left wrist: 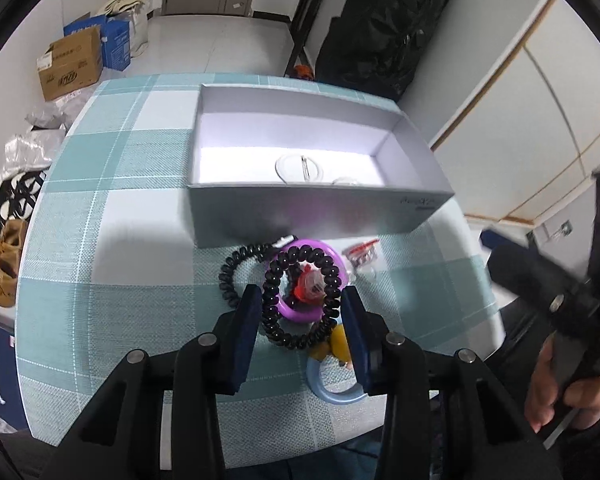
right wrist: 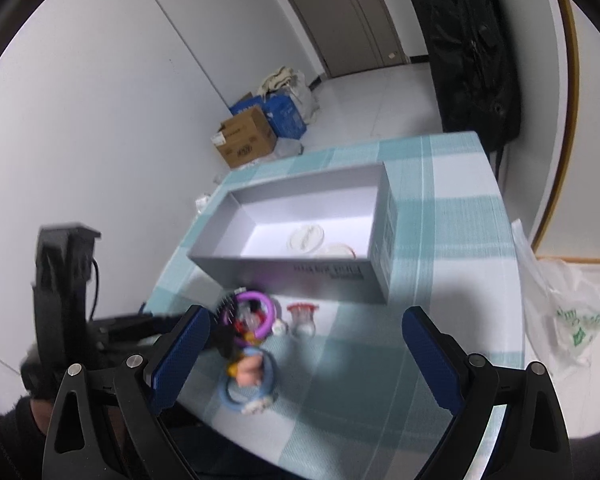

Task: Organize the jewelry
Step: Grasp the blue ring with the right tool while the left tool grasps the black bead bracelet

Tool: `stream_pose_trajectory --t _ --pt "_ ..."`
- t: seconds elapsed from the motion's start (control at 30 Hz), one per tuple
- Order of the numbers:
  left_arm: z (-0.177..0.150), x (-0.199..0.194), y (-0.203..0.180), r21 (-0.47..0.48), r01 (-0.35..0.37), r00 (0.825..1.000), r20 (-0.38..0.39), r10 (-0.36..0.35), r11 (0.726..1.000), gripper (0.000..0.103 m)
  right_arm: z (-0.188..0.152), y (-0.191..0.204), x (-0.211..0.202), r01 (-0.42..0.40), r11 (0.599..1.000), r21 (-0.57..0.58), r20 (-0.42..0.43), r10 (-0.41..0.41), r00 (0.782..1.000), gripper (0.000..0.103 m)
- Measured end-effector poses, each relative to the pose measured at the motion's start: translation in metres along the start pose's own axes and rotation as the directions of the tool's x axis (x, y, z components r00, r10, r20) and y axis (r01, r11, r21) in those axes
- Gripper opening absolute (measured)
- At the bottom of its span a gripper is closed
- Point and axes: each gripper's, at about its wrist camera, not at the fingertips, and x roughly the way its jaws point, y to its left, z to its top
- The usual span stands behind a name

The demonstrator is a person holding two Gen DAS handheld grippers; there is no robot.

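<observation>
A pile of jewelry lies on the checked tablecloth in front of a grey open box (left wrist: 312, 208). In the left wrist view my left gripper (left wrist: 302, 304) is open, its fingers straddling a black coil bracelet (left wrist: 300, 332) that lies over a purple ring (left wrist: 300, 316). A second black coil (left wrist: 236, 264), a light blue ring (left wrist: 332, 390) and a small red-and-clear piece (left wrist: 362, 254) lie nearby. The box holds a clear round item (left wrist: 300, 168). My right gripper (right wrist: 304, 356) is open and empty above the table, to the right of the pile (right wrist: 252, 320); the box (right wrist: 300, 268) lies beyond.
The table's near edge and right edge are close. Cardboard boxes (left wrist: 70, 64) and bags stand on the floor to the left. A black bag (left wrist: 384, 28) hangs behind the table. A white plastic bag (right wrist: 568, 320) lies to the right of the table.
</observation>
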Motion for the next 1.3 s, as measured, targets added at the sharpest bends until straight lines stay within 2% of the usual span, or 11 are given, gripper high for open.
stream_pose_trajectory --t 0.2,0.27,0.4,0.53,0.73,0.83,0.87,0.97,1.0,1.2,1.3 --pt "0.005 -0.018 0.006 -0.035 0.038 0.997 0.062 -0.035 0.999 0.033 -0.014 0.009 0.001 0.01 0.999 -0.034 -0.029 -0.011 1.0 0.098" --pt "0.006 -0.023 0.007 -0.041 0.054 0.996 0.077 -0.051 0.998 0.016 -0.02 0.015 0.006 0.008 0.999 -0.054 -0.054 -0.011 0.998 0.098" --pt "0.007 -0.029 0.013 -0.068 0.102 0.991 0.096 -0.095 0.992 0.016 -0.033 0.03 0.016 0.003 0.993 -0.121 -0.108 -0.016 0.994 0.098" --pt "0.009 -0.027 0.02 -0.074 0.097 0.992 0.091 -0.09 0.993 0.016 -0.045 0.051 0.03 0.015 0.974 -0.225 -0.147 -0.049 0.988 0.097" --pt "0.006 -0.027 0.03 -0.1 0.089 0.994 0.073 -0.082 0.991 0.017 -0.054 0.065 0.049 0.02 0.957 -0.29 -0.185 -0.077 0.98 0.097" --pt "0.007 -0.018 0.03 -0.1 0.076 0.997 0.03 -0.073 0.992 0.028 -0.058 0.073 0.055 0.057 0.938 -0.343 -0.169 -0.121 0.978 0.096" --pt "0.007 -0.016 0.028 -0.09 0.066 0.998 0.024 -0.064 0.994 0.036 -0.059 0.076 0.057 0.061 0.933 -0.355 -0.165 -0.127 0.978 0.096" --pt "0.007 -0.012 0.022 -0.057 0.051 0.998 0.024 -0.049 0.997 0.048 -0.063 0.082 0.06 0.077 0.912 -0.403 -0.151 -0.149 0.977 0.094" --pt "0.007 -0.011 0.021 -0.051 0.05 0.999 0.022 -0.049 0.997 0.053 -0.065 0.082 0.06 0.081 0.907 -0.414 -0.146 -0.154 0.977 0.091" --pt "0.011 0.0 0.025 -0.056 0.039 0.999 -0.01 -0.04 0.998 0.056 -0.069 0.079 0.064 0.084 0.898 -0.432 -0.152 -0.165 0.975 0.068" --pt "0.013 0.006 0.026 -0.062 0.048 0.998 -0.031 -0.05 0.997 0.056 -0.071 0.077 0.061 0.083 0.895 -0.439 -0.146 -0.162 0.976 0.062"
